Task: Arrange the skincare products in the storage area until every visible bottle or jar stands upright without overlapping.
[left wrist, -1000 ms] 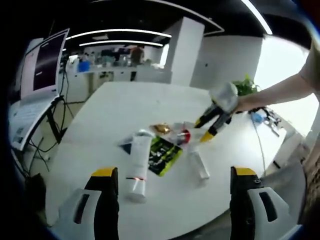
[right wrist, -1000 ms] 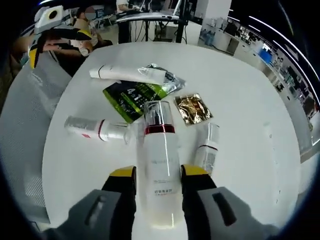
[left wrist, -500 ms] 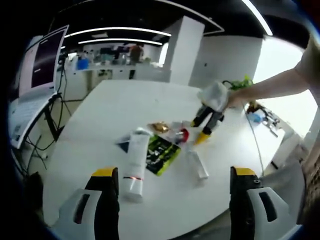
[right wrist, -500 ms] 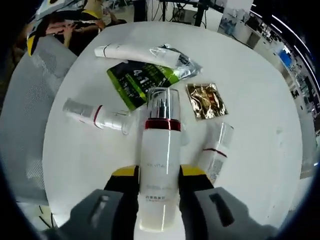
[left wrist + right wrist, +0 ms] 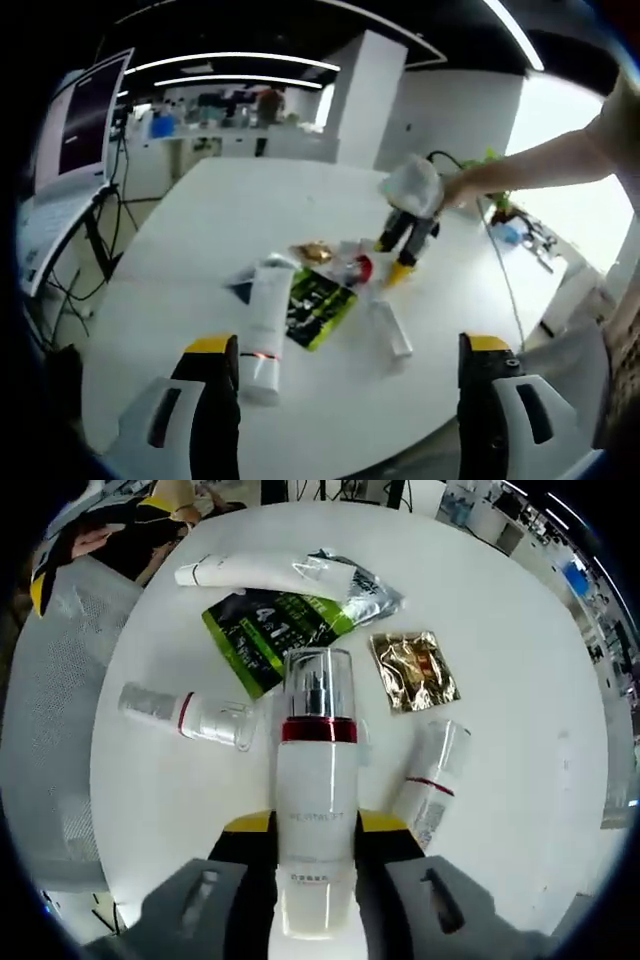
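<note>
1. White pump bottle (image 5: 316,810), red-banded, is clamped between the right gripper (image 5: 314,832) fingers, now lifted higher above the green sachet (image 5: 262,632) on the counter (image 5: 520,680).
2. Left gripper (image 5: 340,400) fingers gape wide, holding nothing.
3. Two small bottles beside the sachet probably still lie flat.

You stand at a wide white tabletop (image 5: 250,200) in an open office. A white pillar (image 5: 368,100) rises beyond its far edge, with long ceiling lights (image 5: 230,62) curving across the dark ceiling. A monitor (image 5: 80,125) on a stand sits at the left, and a green plant (image 5: 492,170) at the right, near a bright window (image 5: 570,130).
</note>
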Tool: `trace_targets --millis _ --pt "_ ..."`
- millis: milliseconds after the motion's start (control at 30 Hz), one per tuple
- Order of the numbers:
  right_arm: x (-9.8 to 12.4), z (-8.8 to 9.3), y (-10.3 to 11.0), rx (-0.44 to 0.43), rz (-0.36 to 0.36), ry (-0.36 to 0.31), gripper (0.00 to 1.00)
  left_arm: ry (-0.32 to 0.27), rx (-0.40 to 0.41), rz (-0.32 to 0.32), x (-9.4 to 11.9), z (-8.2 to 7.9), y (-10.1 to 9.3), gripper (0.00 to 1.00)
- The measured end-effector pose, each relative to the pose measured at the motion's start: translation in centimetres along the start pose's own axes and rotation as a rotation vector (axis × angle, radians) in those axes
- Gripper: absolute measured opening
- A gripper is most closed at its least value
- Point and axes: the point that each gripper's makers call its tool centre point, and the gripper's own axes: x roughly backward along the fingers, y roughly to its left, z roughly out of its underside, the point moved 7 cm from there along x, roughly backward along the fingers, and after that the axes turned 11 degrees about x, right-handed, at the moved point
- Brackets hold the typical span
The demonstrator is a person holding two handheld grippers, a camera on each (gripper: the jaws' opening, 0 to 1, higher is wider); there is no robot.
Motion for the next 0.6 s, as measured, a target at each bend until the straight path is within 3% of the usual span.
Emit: trace_targets --millis 433,600 --pt "0.6 0.6 1.9 -0.016 0.147 -0.076 0.26 -0.005 -0.011 0.015 0.2 -0.2 -0.5 0.88" --pt "1.3 0.8 2.7 -0.073 0.189 -0.126 0.26 -0.009 -0.014 0.03 0.1 -0.5 -0.8 0.88"
